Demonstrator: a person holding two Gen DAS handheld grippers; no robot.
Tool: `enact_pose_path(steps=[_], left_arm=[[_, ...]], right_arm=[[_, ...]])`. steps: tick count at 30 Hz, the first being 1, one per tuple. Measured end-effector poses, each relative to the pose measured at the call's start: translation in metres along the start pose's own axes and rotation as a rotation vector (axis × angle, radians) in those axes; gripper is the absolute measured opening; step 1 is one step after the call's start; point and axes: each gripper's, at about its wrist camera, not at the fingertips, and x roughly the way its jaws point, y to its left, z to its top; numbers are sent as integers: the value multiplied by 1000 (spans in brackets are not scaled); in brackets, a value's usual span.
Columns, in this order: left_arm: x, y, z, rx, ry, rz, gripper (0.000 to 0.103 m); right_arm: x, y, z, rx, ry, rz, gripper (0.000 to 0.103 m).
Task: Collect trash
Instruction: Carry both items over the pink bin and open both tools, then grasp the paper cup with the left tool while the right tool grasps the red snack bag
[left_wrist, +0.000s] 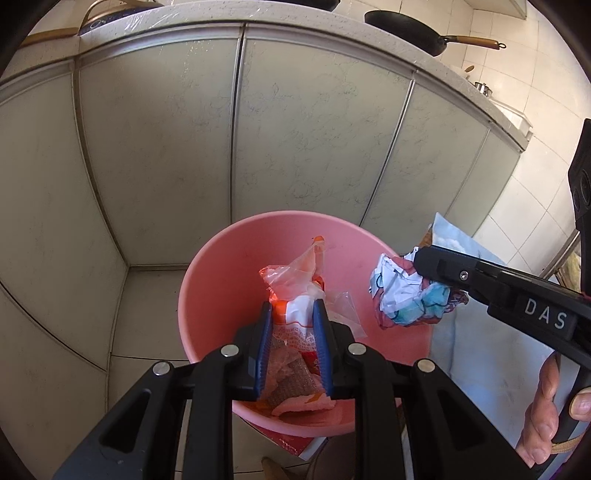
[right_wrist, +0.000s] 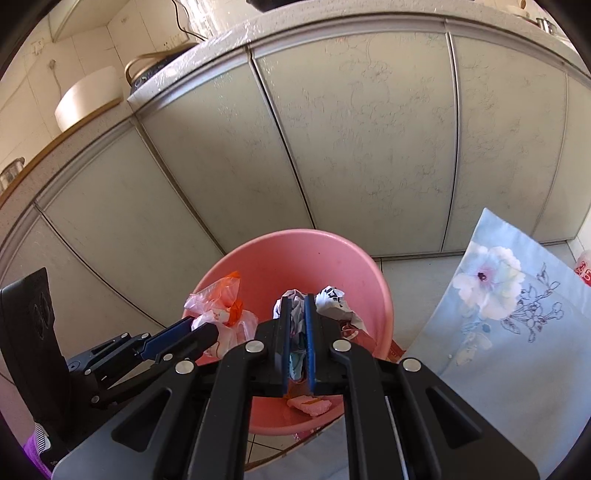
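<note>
Both loads hang over the pink bin (left_wrist: 221, 266): your left tool (left_wrist: 293, 314) clamps the plastic wrapper (left_wrist: 295, 284), your right tool (right_wrist: 295, 306) is clenched on crumpled paper (right_wrist: 332, 299). Release straight down.

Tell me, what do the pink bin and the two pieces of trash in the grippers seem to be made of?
Pink bin: likely plastic, smooth, slightly glossy wall. Wrapper in the left gripper: thin plastic film, translucent and crinkled. Crumpled ball in the right gripper: looks like printed paper, with sharp creases.
</note>
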Motion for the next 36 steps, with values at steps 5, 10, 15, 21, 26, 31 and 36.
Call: enact_pose_path(steps=[5, 10, 15, 21, 26, 31, 36], left_arm=[[12, 0, 2, -15, 19, 1, 23], [13, 4, 3, -33, 24, 10, 28], [10, 3, 3, -37, 22, 3, 28], [-6, 3, 3, -23, 7, -16, 28], [-24, -6, 2, 4, -21, -27, 28], [-43, -19, 0, 33, -41, -55, 28], [-63, -34, -7, 67, -55, -99, 28]], right_arm=[[14, -3, -1, 20, 42, 15, 8], [20, -6, -1, 29, 67, 13, 11], [17, -8, 0, 28, 65, 6, 11], [-4, -6, 0, 20, 11, 22, 11], [-29, -9, -7, 26, -29, 24, 11], [-55, -13, -20, 29, -39, 22, 11], [-89, -11, -44, -12, -45, 0, 11]])
